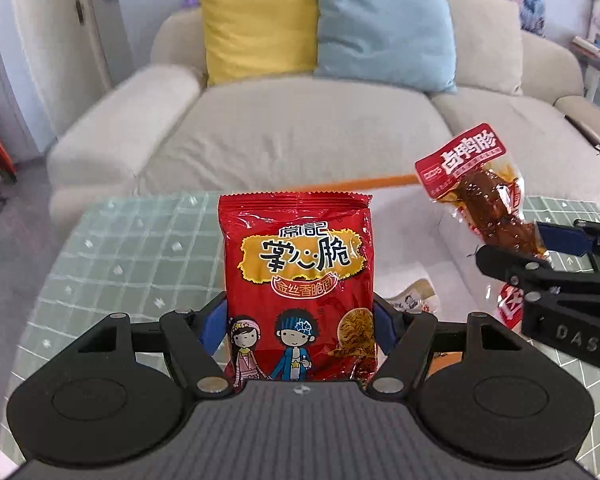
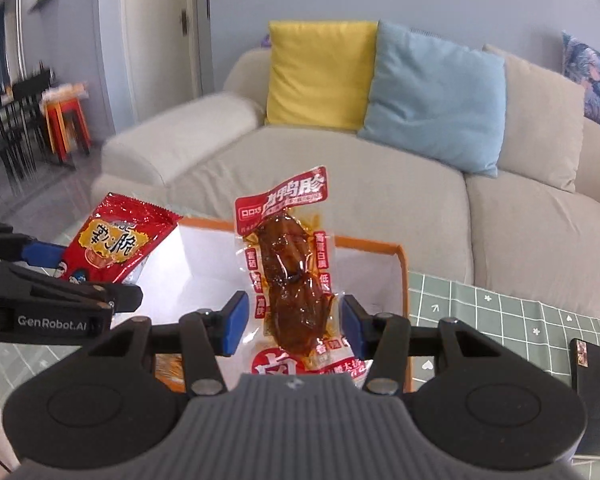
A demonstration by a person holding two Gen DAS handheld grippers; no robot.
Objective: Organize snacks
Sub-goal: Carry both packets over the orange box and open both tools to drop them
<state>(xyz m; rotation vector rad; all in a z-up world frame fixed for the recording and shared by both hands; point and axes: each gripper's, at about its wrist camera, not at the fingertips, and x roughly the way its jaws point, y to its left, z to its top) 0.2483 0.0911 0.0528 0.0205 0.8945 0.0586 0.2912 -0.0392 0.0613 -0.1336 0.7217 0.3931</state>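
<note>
Item 1, left: left tool (image 1: 300,320), closed on the red noodle-snack packet (image 1: 298,280). The blue pads press the packet's two side edges in its lower half; it stands upright, lifted clear above the table (image 1: 120,248) with its green check cloth. Handling, as a judgement: a light, air-filled foil bag, crinkly and slick, with brittle contents. Squeeze gently. The flat crimped seams at top and bottom or the side edges give a surer hold than the puffed middle, which would yield and crush.

Item 2, centre: white tray with an orange rim (image 2: 400,256), on the table below both tools. It already carries at least two smaller sachets, partly hidden by the tools. Likely the place for the snacks, though that is a guess.

Item 3, right: right tool (image 2: 292,320), holding the clear vacuum pouch of braised meat (image 2: 290,264) above the tray. The pouch rises tilted between the blue pads. In the right wrist view a small gap seems to show beside each pad, so the hold may sit lower, out of sight. The left wrist view shows the pouch carried aloft at the tool's tip. Handling, as a judgement: denser than the noodle packet, limp, and smooth-skinned, so apt to slip or swing. Grip across the firm meat-filled body or the red header strip, not the thin clear margin.
</note>
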